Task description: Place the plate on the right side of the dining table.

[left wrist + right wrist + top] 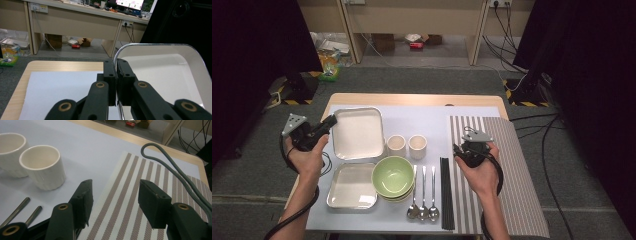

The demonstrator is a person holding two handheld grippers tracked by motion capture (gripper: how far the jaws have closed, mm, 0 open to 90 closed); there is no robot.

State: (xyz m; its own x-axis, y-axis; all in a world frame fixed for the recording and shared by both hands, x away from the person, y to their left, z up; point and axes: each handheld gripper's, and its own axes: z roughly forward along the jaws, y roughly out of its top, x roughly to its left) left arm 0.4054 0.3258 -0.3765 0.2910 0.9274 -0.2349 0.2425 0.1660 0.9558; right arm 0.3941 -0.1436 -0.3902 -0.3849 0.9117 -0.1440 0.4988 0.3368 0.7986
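While the left gripper (116,75) pinches the square tray's (357,132) rim mid-frame, lift level; right gripper (113,202) gapes empty.

a wooden table (412,99) carries a pale blue sheet (417,120) — beside it, a striped mat (512,165).

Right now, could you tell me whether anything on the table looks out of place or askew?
Yes: the far square tray is tipped, its left rim pinched in the left claw and raised. The striped mat overhangs the table's right edge.
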